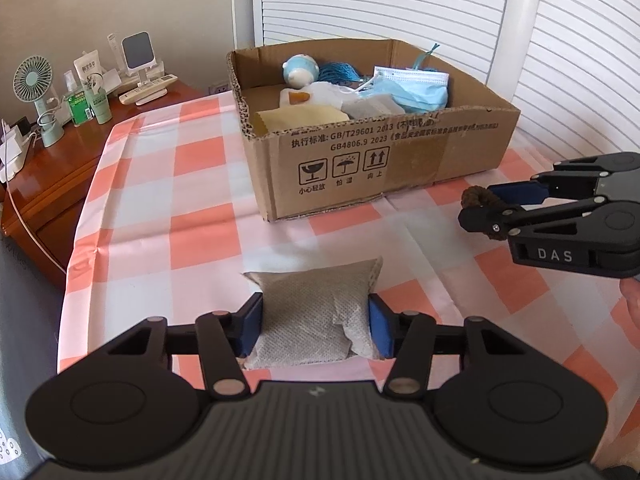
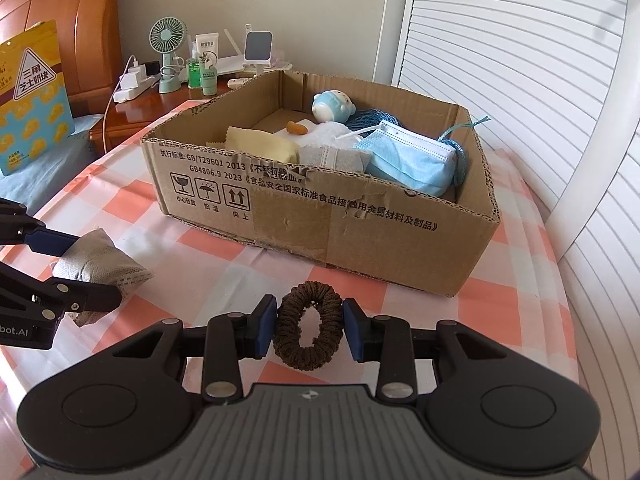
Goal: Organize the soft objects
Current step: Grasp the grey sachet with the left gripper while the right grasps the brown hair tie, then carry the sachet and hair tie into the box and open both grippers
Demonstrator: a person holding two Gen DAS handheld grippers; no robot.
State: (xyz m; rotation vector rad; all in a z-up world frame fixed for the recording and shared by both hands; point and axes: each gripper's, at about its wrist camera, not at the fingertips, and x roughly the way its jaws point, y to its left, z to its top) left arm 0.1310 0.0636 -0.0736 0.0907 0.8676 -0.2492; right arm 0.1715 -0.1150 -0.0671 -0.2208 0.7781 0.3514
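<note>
Sachet sits clamped in left gripper, seemingly touching tablecloth.

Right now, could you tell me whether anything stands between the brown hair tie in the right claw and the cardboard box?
Nothing visible does. The right claw grips the hair tie, and only bare checkered tablecloth lies before the cardboard box. Its near wall must be cleared. The left claw, holding the grey pouch, sits off to the side.
</note>
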